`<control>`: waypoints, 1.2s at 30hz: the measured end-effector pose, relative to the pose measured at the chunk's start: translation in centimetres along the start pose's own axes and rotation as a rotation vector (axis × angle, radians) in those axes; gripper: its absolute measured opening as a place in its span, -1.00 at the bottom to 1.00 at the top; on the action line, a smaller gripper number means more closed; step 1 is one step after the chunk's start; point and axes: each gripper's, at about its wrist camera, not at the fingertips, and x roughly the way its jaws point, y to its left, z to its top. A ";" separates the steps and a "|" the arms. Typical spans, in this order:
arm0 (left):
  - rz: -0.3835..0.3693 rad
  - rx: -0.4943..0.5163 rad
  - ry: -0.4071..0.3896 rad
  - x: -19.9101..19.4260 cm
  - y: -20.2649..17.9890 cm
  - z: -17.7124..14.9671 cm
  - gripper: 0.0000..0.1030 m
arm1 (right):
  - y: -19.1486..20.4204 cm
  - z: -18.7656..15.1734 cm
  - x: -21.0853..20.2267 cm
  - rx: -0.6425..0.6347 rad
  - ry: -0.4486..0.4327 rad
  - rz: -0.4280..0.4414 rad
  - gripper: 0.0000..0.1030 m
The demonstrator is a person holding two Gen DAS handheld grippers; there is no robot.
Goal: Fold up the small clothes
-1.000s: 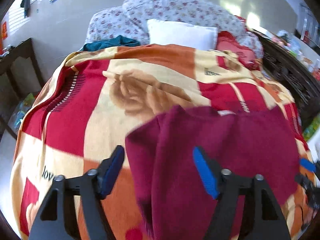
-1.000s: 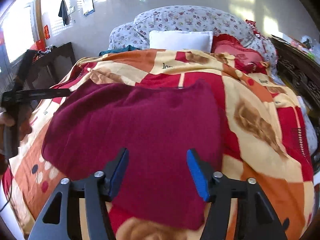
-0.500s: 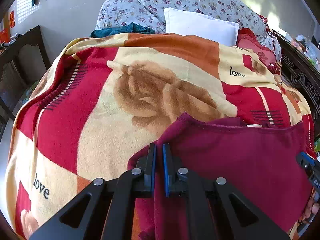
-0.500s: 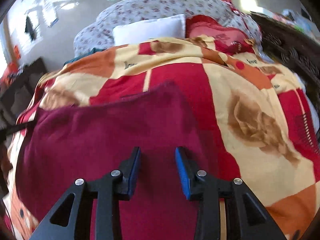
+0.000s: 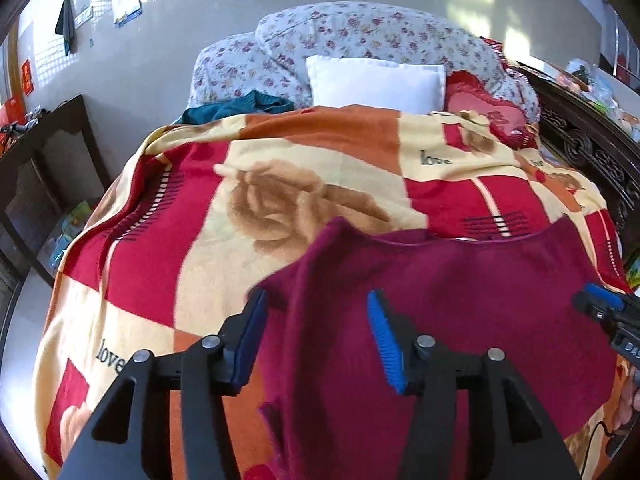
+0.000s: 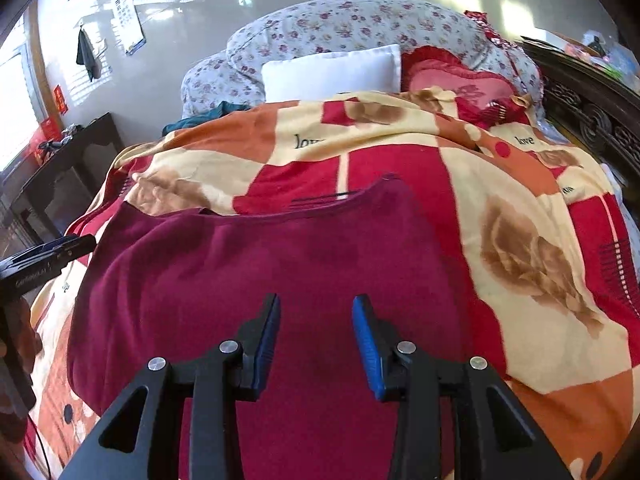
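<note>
Reopened, left gripper (image 5: 316, 336) straddles the maroon garment's (image 5: 460, 308) left edge.

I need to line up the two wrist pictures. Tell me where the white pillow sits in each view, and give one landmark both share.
Left wrist: white pillow top centre, slightly right, against the floral bedding.
Right wrist: white pillow top centre, slightly left, beside the red heart-shaped cushion.
Shared landmark: the maroon garment lying on the patterned blanket.

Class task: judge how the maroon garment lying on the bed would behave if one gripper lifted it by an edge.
The maroon garment would probably droop: its soft knit follows the blanket. Its fuzzy surface likely grips rather than slips. It lies thin, so probably light.
</note>
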 end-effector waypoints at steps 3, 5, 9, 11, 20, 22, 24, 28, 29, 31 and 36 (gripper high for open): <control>-0.004 0.016 0.010 0.7 -0.9 -0.1 0.00 | 0.4 0.3 0.8 -0.001 0.002 0.005 -0.02; 0.006 0.029 0.030 1.9 -1.4 -0.1 0.00 | 0.4 0.6 1.3 -0.006 -0.005 -0.016 0.05; 0.044 0.035 0.060 4.0 -1.3 -0.3 0.00 | -0.6 1.8 3.0 -0.009 -0.005 -0.084 0.06; 0.059 0.020 0.073 5.0 -0.7 -0.2 0.00 | -1.3 2.2 4.0 0.006 0.014 -0.103 0.06; 0.030 -0.029 0.084 6.8 0.6 0.1 0.17 | -2.5 2.7 8.5 0.003 0.100 -0.133 0.20; 0.031 -0.033 0.081 6.7 0.6 0.1 0.17 | -2.3 2.8 8.0 -0.002 0.095 -0.136 0.20; 0.030 -0.035 0.074 6.3 0.6 -0.1 0.17 | -2.0 2.6 6.7 -0.011 0.067 -0.134 0.20; 0.038 -0.017 0.066 4.9 0.4 -0.6 0.17 | -0.8 1.5 2.4 -0.027 0.004 -0.080 0.34; 0.037 -0.015 0.061 4.4 0.4 -0.8 0.17 | -0.4 1.0 1.1 -0.032 -0.010 -0.060 0.43; 0.034 -0.017 0.054 3.1 0.4 -1.5 0.17 | 0.2 0.1 -0.8 -0.041 -0.021 -0.045 0.50; -0.027 -0.094 0.042 -0.1 1.6 -4.5 0.28 | 0.9 -3.1 -2.4 -0.045 0.000 -0.005 0.50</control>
